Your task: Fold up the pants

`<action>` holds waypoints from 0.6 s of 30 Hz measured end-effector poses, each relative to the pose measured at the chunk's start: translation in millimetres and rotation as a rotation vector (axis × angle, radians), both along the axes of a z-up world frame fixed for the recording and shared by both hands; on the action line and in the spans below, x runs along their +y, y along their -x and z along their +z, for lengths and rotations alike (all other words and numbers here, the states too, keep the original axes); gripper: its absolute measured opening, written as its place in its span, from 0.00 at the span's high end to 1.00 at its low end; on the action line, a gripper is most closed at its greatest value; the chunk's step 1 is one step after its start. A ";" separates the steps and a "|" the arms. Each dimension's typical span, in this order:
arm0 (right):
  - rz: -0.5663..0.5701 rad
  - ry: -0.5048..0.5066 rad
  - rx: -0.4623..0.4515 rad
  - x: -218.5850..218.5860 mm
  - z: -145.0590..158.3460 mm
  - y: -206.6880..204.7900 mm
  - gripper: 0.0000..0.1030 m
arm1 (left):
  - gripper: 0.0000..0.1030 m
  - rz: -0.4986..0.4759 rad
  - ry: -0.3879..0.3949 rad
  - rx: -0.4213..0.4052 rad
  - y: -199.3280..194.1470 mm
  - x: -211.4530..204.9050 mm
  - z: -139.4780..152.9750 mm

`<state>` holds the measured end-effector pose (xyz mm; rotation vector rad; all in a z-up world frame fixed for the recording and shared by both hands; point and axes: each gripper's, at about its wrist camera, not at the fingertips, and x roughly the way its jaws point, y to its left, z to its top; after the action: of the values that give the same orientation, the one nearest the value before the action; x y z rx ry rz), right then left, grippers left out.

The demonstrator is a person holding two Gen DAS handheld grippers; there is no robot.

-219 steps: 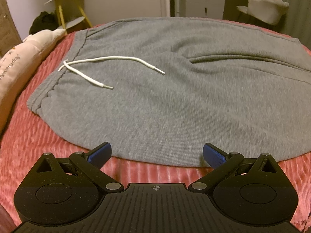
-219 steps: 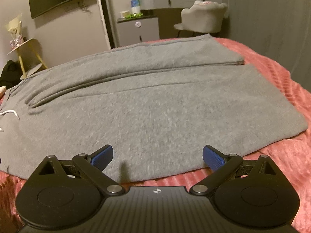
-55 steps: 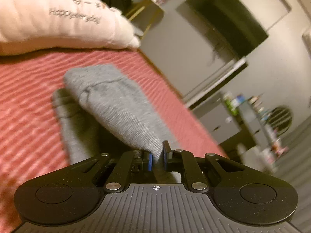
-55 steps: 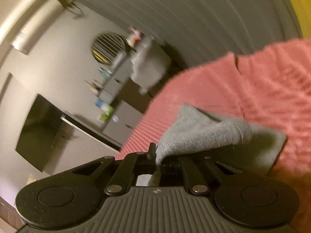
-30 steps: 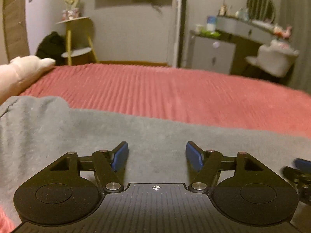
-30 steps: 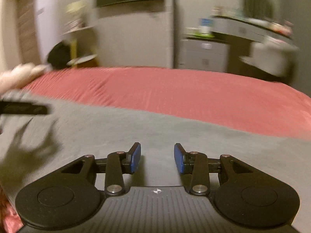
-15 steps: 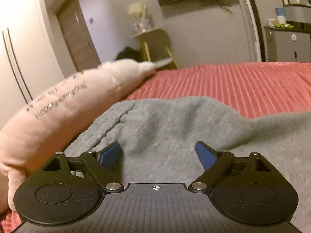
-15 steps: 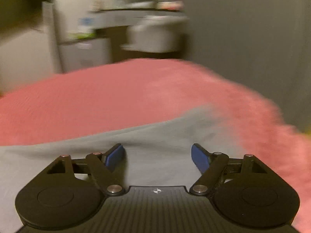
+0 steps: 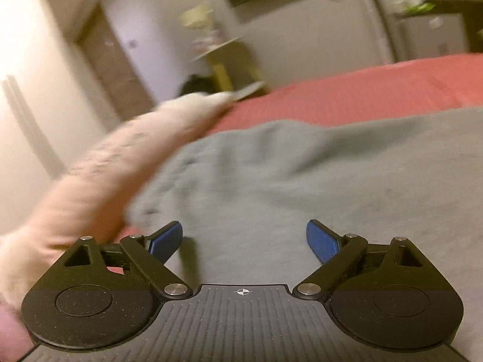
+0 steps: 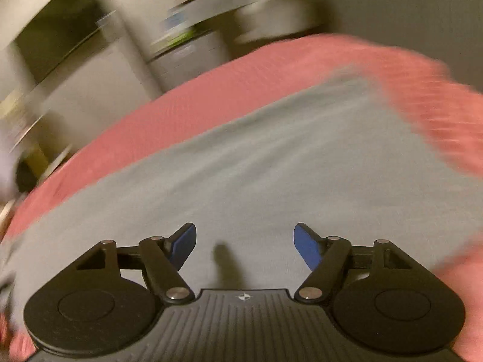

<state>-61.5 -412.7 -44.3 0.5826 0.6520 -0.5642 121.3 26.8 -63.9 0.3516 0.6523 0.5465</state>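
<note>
Grey knit pants [image 9: 302, 187] lie flat on the red ribbed bedspread [image 9: 362, 90], blurred in both views, their near edge cut off below. Only the left view shows the pale plush pillow [image 9: 120, 163] at left; only the right shows the far hem. Left gripper [image 9: 244, 238] jaws have just widened, the right gripper's [image 10: 244, 242] narrowed slightly; both spread, empty.

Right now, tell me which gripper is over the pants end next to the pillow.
The left gripper: the pale pillow lies beside the grey pants there. The right gripper shows none.
</note>
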 end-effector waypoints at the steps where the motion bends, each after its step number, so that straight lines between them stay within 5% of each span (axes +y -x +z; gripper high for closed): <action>1: -0.126 -0.015 -0.007 -15.9 4.2 20.0 0.30 | 0.08 0.022 -0.005 0.010 3.9 0.7 3.2; 5: -0.387 -0.236 -0.100 -57.1 -5.6 94.9 0.46 | 0.08 -0.024 0.072 0.012 17.9 -19.2 23.1; 9: -0.380 -0.314 -0.165 -60.8 -21.7 123.1 0.46 | 0.07 -0.168 -0.109 -0.067 30.2 -67.4 46.4; 10: -0.361 -0.343 -0.189 -61.5 -22.9 109.2 0.46 | 0.07 -0.203 -0.090 -0.077 29.6 -73.8 52.7; 12: -0.347 -0.358 -0.223 -63.5 -27.2 99.2 0.46 | 0.06 -0.239 0.053 -0.092 31.2 -85.7 71.1; 16: -0.382 -0.365 -0.203 -77.6 -38.7 77.2 0.49 | 0.03 -0.260 0.488 -0.088 32.8 -80.6 80.6; 18: -0.392 -0.376 -0.220 -81.1 -38.0 75.2 0.55 | 0.03 -0.241 0.600 -0.088 38.2 -81.0 69.0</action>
<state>-136.7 -493.8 -82.3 1.1242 0.4359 -0.7358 83.1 -54.2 5.1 -0.1576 0.6460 0.1189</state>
